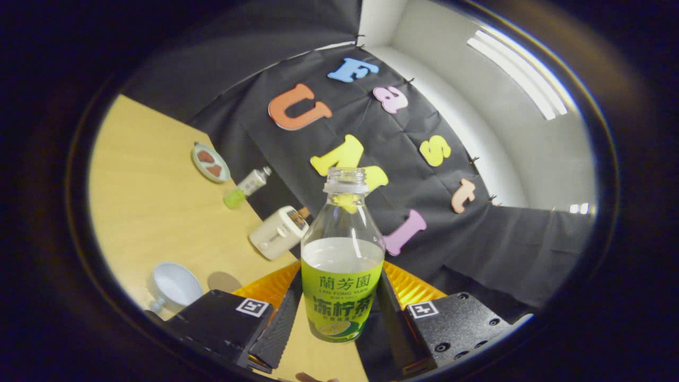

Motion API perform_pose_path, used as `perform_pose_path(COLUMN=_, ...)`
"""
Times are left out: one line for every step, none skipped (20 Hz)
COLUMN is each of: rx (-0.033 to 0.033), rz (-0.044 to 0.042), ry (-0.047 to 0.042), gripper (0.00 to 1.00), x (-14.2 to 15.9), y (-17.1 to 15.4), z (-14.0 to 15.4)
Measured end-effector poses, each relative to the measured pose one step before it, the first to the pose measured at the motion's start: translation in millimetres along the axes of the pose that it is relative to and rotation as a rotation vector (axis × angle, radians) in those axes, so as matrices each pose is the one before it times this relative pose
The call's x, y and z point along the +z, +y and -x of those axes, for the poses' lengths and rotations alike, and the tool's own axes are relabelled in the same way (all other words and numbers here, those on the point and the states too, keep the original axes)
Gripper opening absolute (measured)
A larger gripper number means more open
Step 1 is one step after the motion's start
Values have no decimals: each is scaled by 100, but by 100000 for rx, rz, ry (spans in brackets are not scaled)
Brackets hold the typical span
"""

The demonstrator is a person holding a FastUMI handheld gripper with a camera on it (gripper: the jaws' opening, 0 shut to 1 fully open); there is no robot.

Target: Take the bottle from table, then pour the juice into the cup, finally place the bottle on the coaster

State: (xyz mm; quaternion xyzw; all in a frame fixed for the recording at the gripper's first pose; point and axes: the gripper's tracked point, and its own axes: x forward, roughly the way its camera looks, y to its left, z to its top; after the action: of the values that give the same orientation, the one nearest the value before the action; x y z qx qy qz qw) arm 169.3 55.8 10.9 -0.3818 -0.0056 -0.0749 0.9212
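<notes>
Item 1, tool (339,313): tilted, so the table (159,212) runs slantwise behind it and the room leans. Both fingers (278,318) are clenched against the sides of the bottle (342,265), one on each flank of the label, grasping it at its lower body.

Item 2, bottle: clear plastic, green label, cap off, mouth open and pointing away from the tool toward the booth wall. Pale liquid fills it to roughly the top of the label; neck and shoulder are empty. It stands straight along the fingers and looks lifted off the table, though its base cannot be seen clearly.

Item 3, cup (174,289): white, empty as far as can be told, on the table just beside the left finger block, near the table's edge.

Item 4, toaster (279,232): cream-coloured, on the table beyond the cup, close to the bottle's shoulder and next to the table's far edge.

Item 5, small bottle (247,187): lying on its side with a green end, beyond the toaster at the table's far edge.

Item 6, plate (210,163): oval, carrying two reddish pieces, farthest off.

Open room: bare tabletop spreads between the cup, the plate and the toaster; the black cloth wall closes the far side right behind the table edge.
</notes>
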Motion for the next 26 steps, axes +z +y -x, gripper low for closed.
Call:
perform_pose_path(rx=2881, rz=-7408, ry=-1221, gripper=80, x=434, y=101, z=517)
perform_pose_path(rx=2228, rz=-7619, ry=268, gripper=80, x=493, y=573, z=159)
perform_pose_path(rx=2104, rz=-7397, ry=965, gripper=80, x=179, y=446, z=245)
perform_pose_path(rx=1694, rz=-6775, ry=440, gripper=80, x=300, y=549, z=61)
perform_pose_path(rx=-238, rz=-5939, ry=397, gripper=80, x=141, y=33, z=-64)
perform_pose_path(rx=670, rz=-4727, ry=-1115, gripper=80, x=348, y=-9, z=-502)
perform_pose_path(rx=239, rz=-4230, ry=-597, gripper=80, x=479, y=266, z=-480)
perform_pose_path(rx=1160, rz=-3665, ry=-958, gripper=80, x=394, y=551, z=-834)
perform_pose_path(rx=764, rz=-4389, ry=1706, gripper=80, x=-194, y=678, z=-726)
perform_pose_path(rx=537, rz=-5033, ry=2042, gripper=80, x=-782, y=468, z=-908)
perform_pose_path(rx=2274, rz=-3639, ry=379, gripper=80, x=-464, y=803, z=-954)
perform_pose_path(rx=-200, rz=-1211, ry=-373, gripper=81, x=-228, y=289, z=-971)
perform_pose_path(rx=-561, rz=-1006, ry=265, gripper=81, x=-542, y=20, z=-1024)
perform_pose_path(rx=1764, rz=-1331, ry=740, gripper=80, x=-810, y=440, z=-874)
perform_pose_path(rx=983, rz=-904, ry=1068, gripper=80, x=-699, y=397, z=-956)
perform_pose_path(rx=1153, rz=-937, ry=339, gripper=81, x=-540, y=15, z=-924)
perform_pose_path(rx=1189, rz=-1391, ry=277, gripper=81, x=-520, y=-2, z=-851)
perform_pose_path(rx=172, rz=-1692, ry=1200, gripper=81, x=-660, y=-232, z=-808)
perform_pose_path(rx=-776, rz=-1601, ry=1452, gripper=81, x=-725, y=-444, z=-667)
perform_pose_path(rx=-1537, rz=-987, ry=271, gripper=81, x=-504, y=-651, z=-533)
perform_pose_path(rx=-1889, rz=-733, ry=-313, gripper=81, x=-294, y=-661, z=-493)
perform_pose_path(rx=-860, rz=-401, ry=188, gripper=81, x=-538, y=-355, z=-481)
perform_pose_path(rx=59, rz=-285, ry=605, gripper=81, x=-573, y=-186, z=-481)
perform_pose_path(rx=-308, rz=99, ry=1053, gripper=81, x=-678, y=-212, z=-370)
perform_pose_path(rx=767, rz=409, ry=737, gripper=81, x=-482, y=-70, z=-411)
perform_pose_path(rx=549, rz=1082, ry=188, gripper=81, x=-456, y=99, z=-354)
